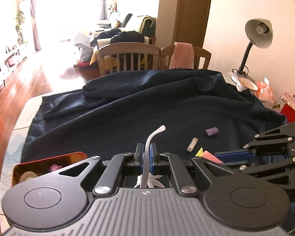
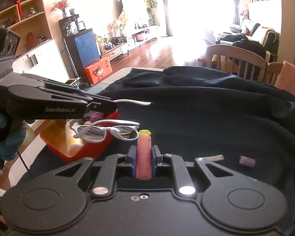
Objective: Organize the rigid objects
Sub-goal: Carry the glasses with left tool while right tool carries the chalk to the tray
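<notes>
While the left gripper (image 1: pixel 146 154) clamps one arm of the white-framed plastic sunglasses (image 2: pixel 108 130), they hang above the red plastic tray (image 2: pixel 78 149); the right gripper (image 2: pixel 144 157) squeezes a pink cylindrical toy (image 2: pixel 144 157) over the dark cloth (image 2: pixel 206 122).

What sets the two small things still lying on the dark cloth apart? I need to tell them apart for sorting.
The purple block is squat, matte and purple; the metal clip is long, thin, silvery and shiny. The block lies farther from the red box, the clip nearer it. Both lie flat and loose on the dark cloth, apart from each other, held by neither tool.
</notes>
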Tool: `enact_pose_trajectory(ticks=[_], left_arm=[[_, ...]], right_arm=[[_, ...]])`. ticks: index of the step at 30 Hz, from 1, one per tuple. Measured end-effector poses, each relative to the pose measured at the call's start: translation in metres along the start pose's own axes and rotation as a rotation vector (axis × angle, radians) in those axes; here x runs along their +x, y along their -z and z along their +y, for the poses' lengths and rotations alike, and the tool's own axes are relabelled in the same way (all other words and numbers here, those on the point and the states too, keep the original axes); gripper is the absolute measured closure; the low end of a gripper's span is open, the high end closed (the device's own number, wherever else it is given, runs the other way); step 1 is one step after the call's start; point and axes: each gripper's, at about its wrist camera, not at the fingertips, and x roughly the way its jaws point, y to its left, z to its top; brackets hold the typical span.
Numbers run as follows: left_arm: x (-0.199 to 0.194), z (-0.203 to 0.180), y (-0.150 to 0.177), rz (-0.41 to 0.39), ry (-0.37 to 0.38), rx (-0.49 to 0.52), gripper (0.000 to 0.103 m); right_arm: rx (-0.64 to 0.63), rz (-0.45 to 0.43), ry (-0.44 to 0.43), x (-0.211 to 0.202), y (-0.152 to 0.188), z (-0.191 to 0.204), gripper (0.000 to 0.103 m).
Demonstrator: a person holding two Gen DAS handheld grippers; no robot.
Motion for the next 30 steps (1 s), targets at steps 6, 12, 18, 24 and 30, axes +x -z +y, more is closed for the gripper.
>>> enact_pose_trajectory(ticks=[6, 12, 18, 24, 30], left_arm=[[-0.017, 0.041, 0.008, -0.007, -0.008, -0.034, 0.097], [-0.034, 0.082, 0.018, -0.015, -0.035, -0.054, 0.097], [-0.046, 0.125, 0.027, -0.017, -0.070, -0.081, 0.097], [-0.039, 0.160, 0.034, -0.005, -0.108, -0.108, 0.097], [-0.025, 0.186, 0.034, -0.014, -0.132, -0.136, 0.097]], right_arm=[[-0.027, -0.002, -0.001, 0.015, -0.014, 0.039, 0.088], [-0.042, -0.006, -0.001, 0.033, -0.025, 0.073, 0.088], [-0.052, 0.002, -0.006, 0.054, -0.034, 0.101, 0.088], [-0.060, 0.040, 0.018, 0.086, -0.041, 0.117, 0.088], [-0.033, 0.098, 0.051, 0.121, -0.044, 0.120, 0.088]])
